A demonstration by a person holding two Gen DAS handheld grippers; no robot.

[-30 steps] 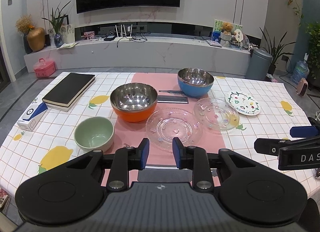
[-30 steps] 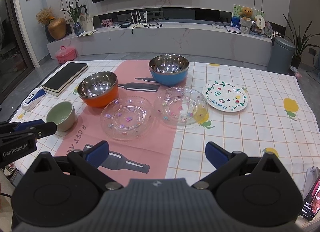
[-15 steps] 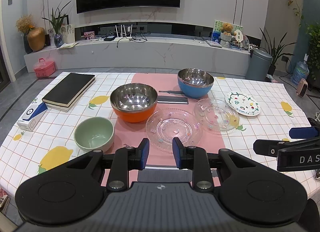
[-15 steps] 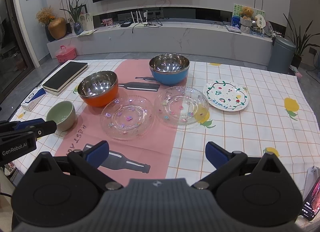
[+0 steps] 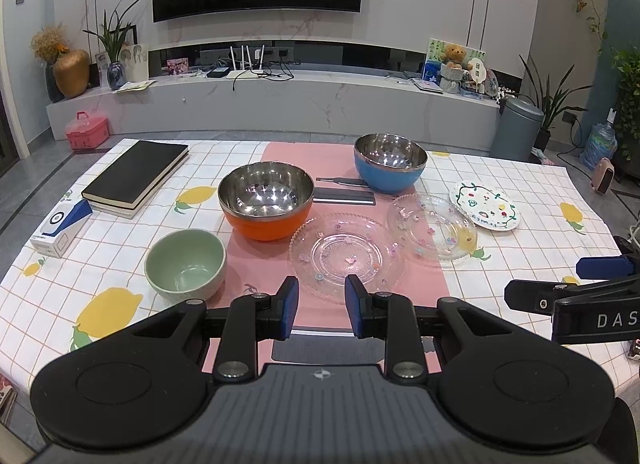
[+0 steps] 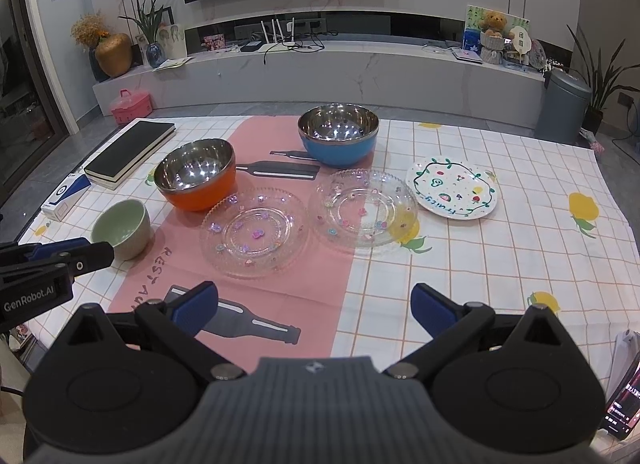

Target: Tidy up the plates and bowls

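Observation:
On the table stand an orange steel bowl, a blue steel bowl, a small green bowl, two clear glass plates and a painted white plate. My left gripper hovers near the front edge, before the nearer glass plate, jaws narrowly apart and empty. My right gripper is wide open and empty, before the glass plates. The bowls and white plate lie beyond it.
A black book and a white-blue box lie at the table's left. A phone sits at the near right edge. A marble TV bench and a grey bin stand beyond the table.
Both grippers have barely moved; the right view has crept slightly nearer the table. Jaw openings are unchanged and no dish has moved.

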